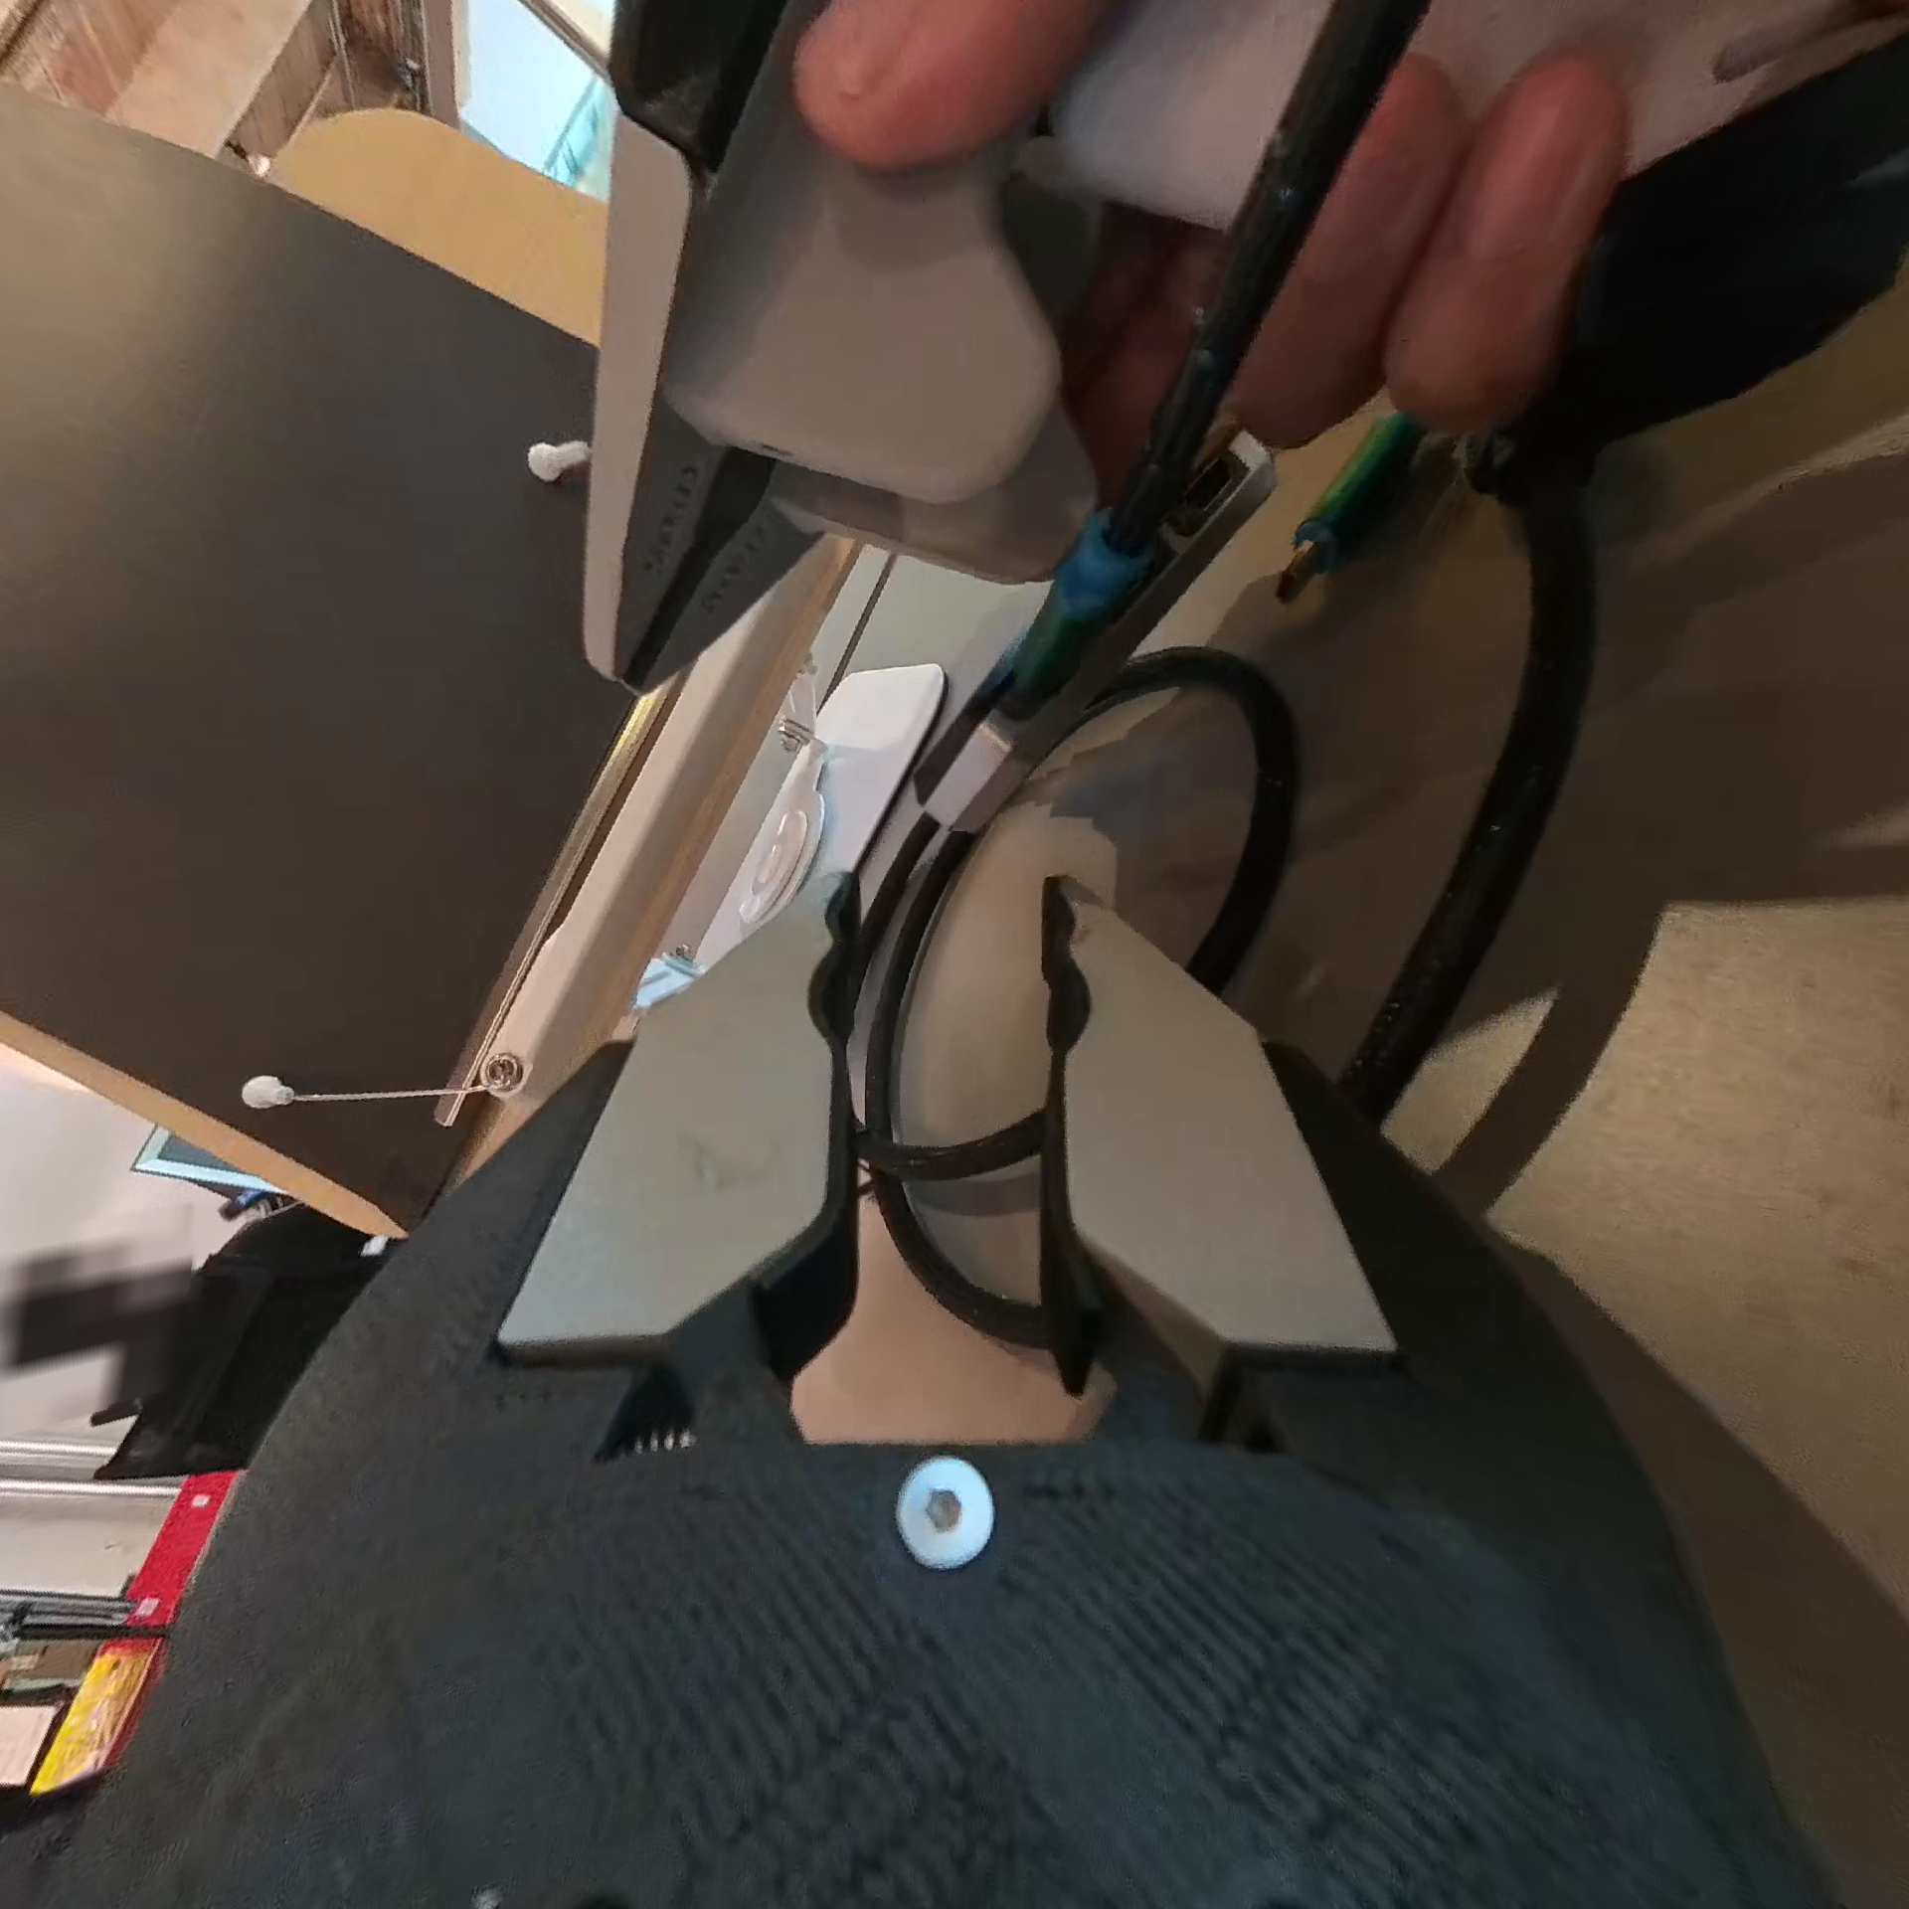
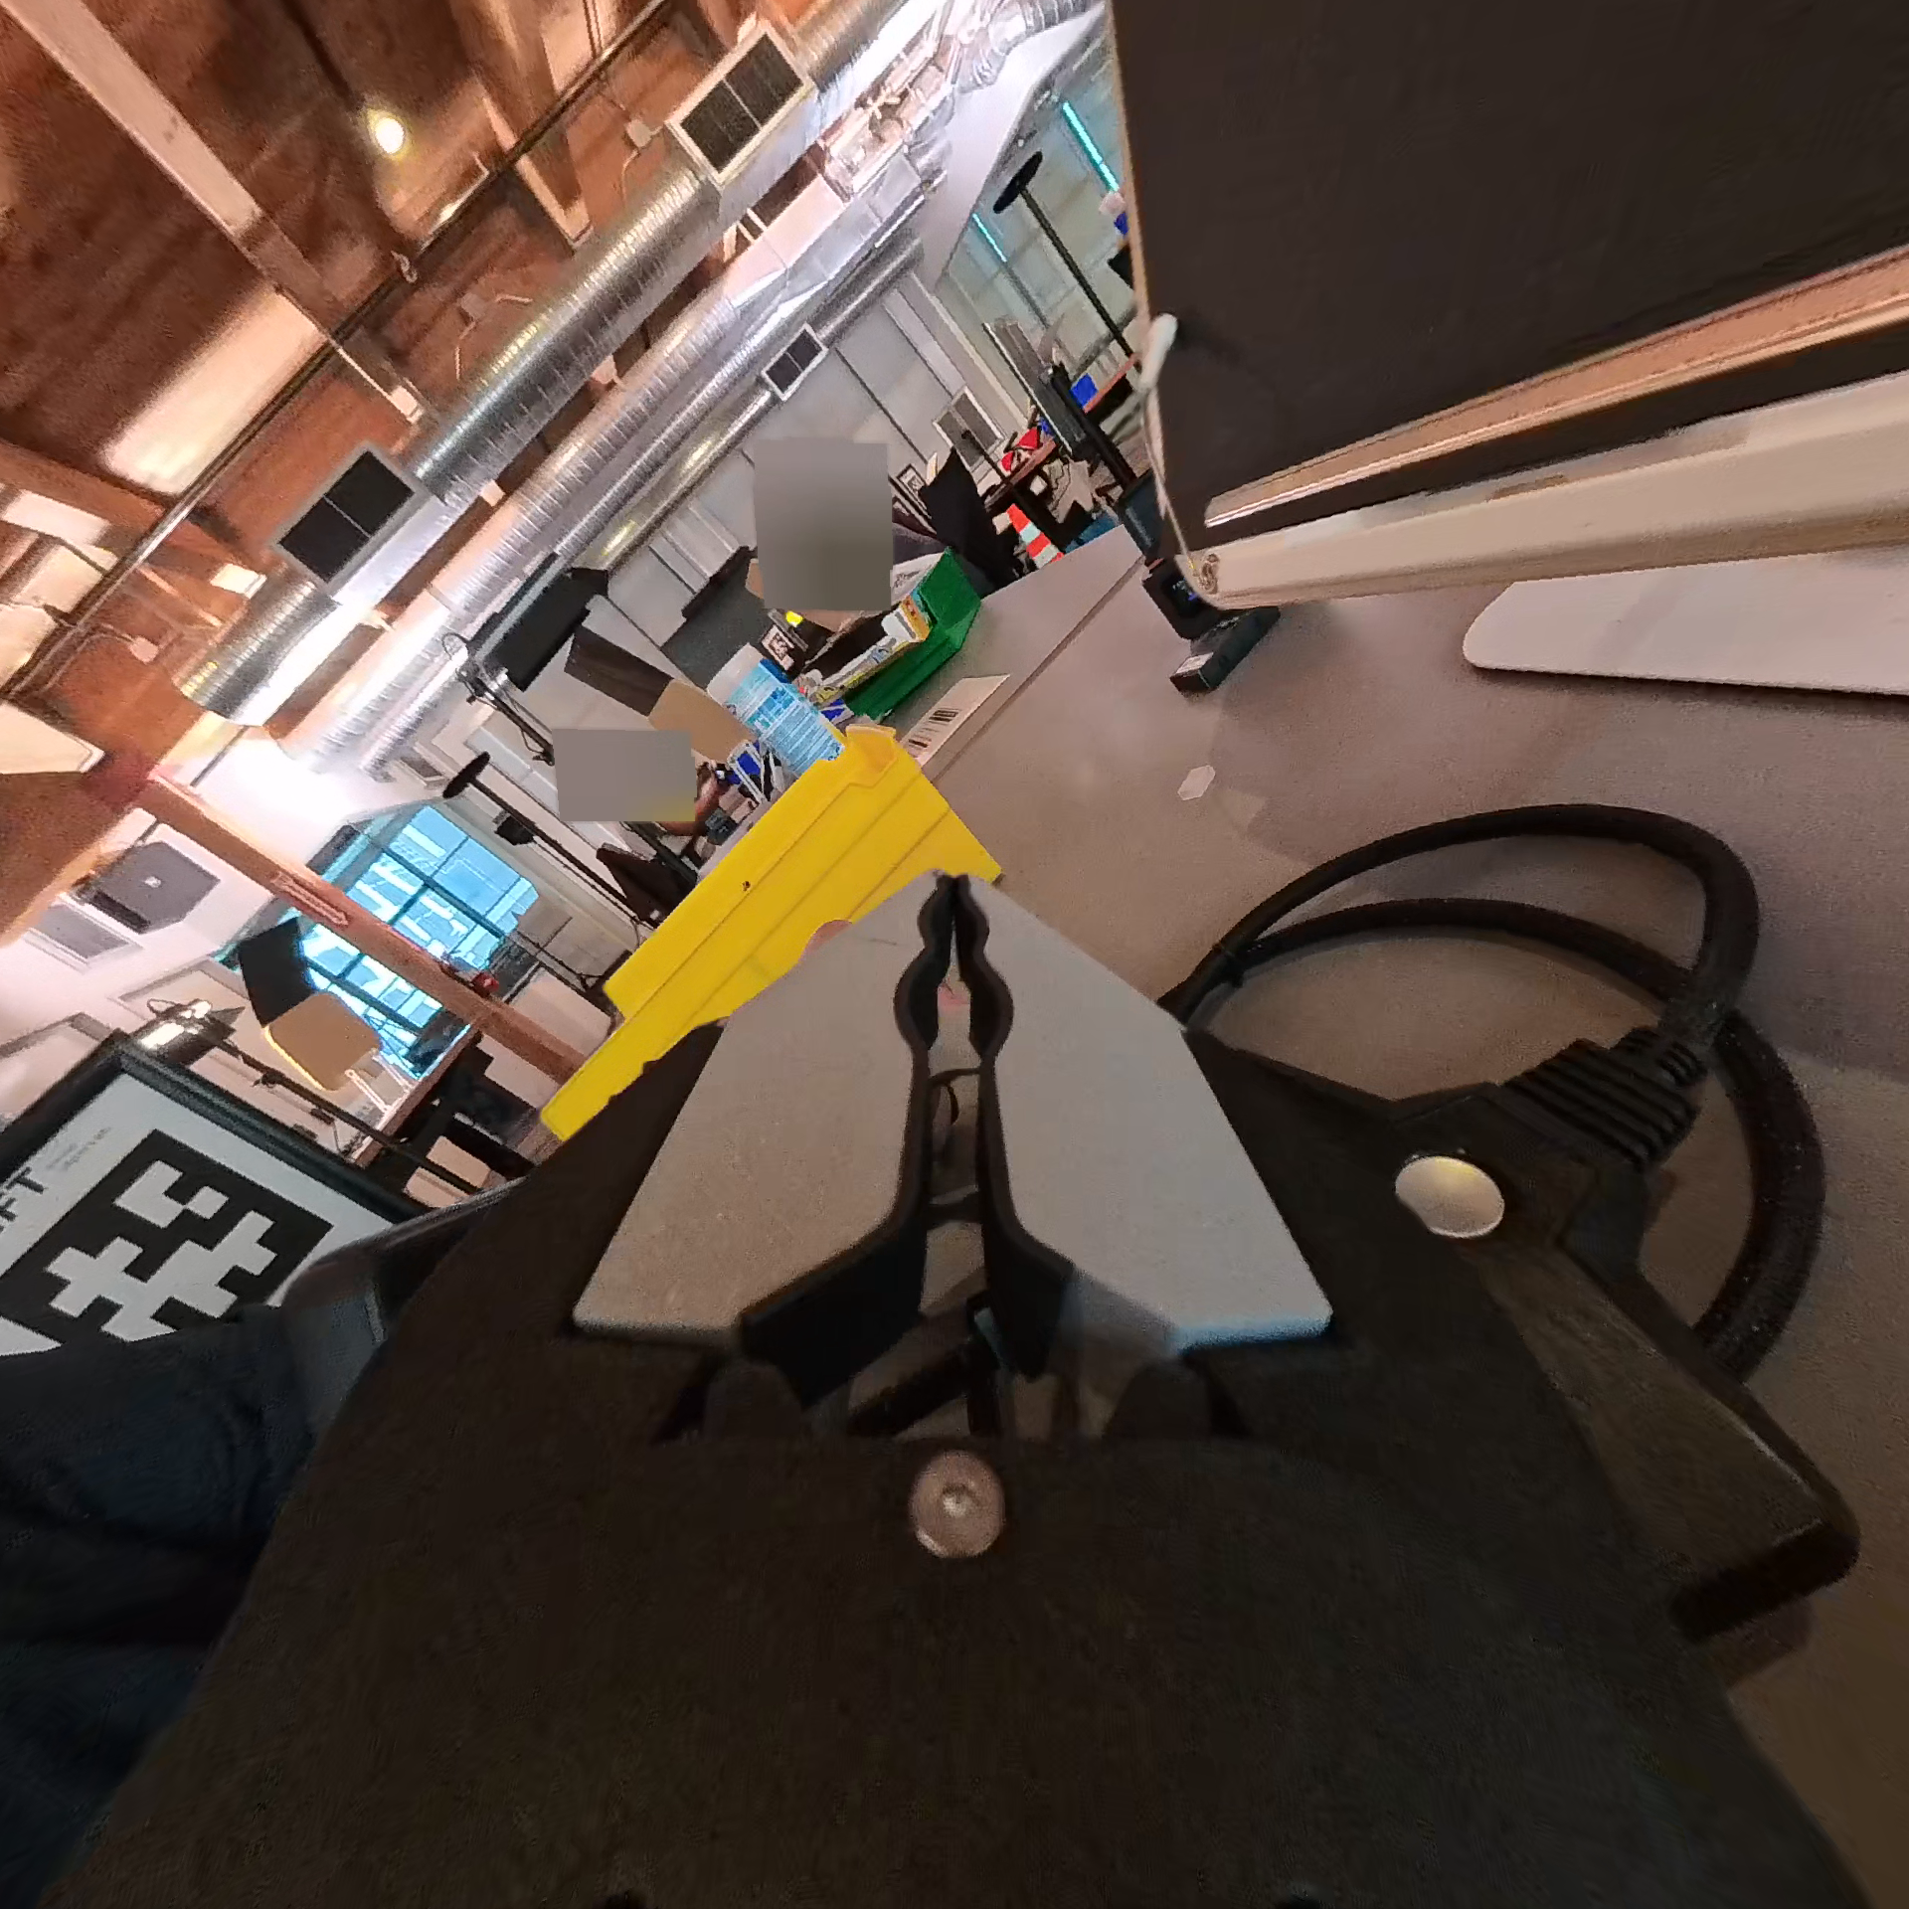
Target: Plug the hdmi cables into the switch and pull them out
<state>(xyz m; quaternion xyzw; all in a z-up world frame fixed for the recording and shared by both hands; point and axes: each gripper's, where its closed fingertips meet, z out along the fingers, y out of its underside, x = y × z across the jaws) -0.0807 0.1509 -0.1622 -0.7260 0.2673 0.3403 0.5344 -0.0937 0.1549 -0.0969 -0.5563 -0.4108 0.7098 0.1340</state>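
Left tool [image 1: 945, 909], released, faces the switch [image 1: 1095, 661] at 12 o'clock, long axis toward 1 o'clock; right tool [image 2: 956, 909] clenched.

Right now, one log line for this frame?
left gripper: open, empty, over cable loop | right gripper: shut, empty | switch: blue-green plug in | second plug: loose

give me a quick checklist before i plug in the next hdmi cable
1. left gripper open: ok, jaws apart.
2. left gripper holding a plug: not ok, only a cable loop passes between its fingers.
3. right gripper free: ok, shut on nothing.
4. blue-taped cable in switch: ok, looks seated.
5. green-taped plug in: not ok, loose beside the switch.
6. free port: ok, one shows.
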